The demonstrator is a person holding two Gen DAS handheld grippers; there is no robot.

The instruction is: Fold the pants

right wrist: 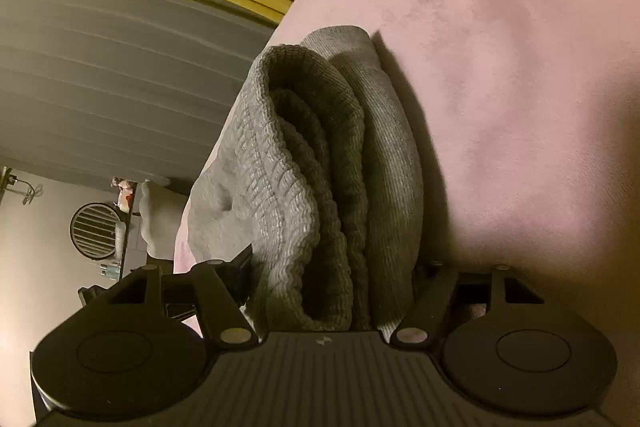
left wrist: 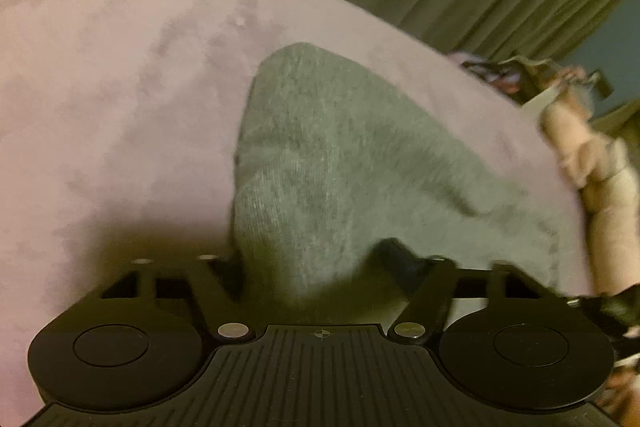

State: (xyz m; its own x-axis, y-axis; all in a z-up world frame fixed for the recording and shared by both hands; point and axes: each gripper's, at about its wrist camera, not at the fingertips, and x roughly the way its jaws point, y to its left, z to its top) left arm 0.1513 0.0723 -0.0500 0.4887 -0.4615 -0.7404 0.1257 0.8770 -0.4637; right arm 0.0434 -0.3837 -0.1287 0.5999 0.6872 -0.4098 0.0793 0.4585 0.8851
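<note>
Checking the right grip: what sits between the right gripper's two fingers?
In the right wrist view, the right gripper has bunched layers of the grey pants, ribbed waistband included, filling the gap between its fingers, above the pink surface.

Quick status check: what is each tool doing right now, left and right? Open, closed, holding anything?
Left tool: closed on a fold of the gray pants.
Right tool: closed on the bunched ribbed waistband end of the pants.

Pink suede-like surface [left wrist: 120,87], grey knitted pants [left wrist: 320,155] lying on it, bunched in folds
</note>
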